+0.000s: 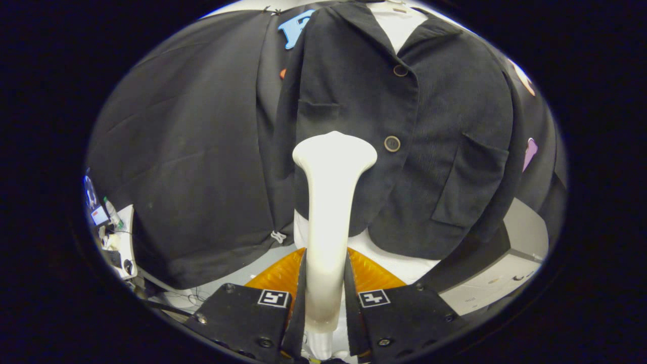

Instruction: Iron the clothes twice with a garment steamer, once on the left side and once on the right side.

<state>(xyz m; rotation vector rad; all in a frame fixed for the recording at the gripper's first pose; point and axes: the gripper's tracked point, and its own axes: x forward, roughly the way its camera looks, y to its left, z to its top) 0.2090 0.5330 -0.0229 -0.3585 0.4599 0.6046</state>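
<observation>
Tool [326, 298] clamped on smooth flared steamer [331, 202] | head at ribbed dark jacket [429, 126]

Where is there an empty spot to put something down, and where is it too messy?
The tool is shut on the white garment steamer, whose head sits against the black jacket. Free: the pale surface beyond the jacket's pocket side, beside the white box. Crowded: the small white table beside the black cloth wall, packed with gadgets and cables.
</observation>
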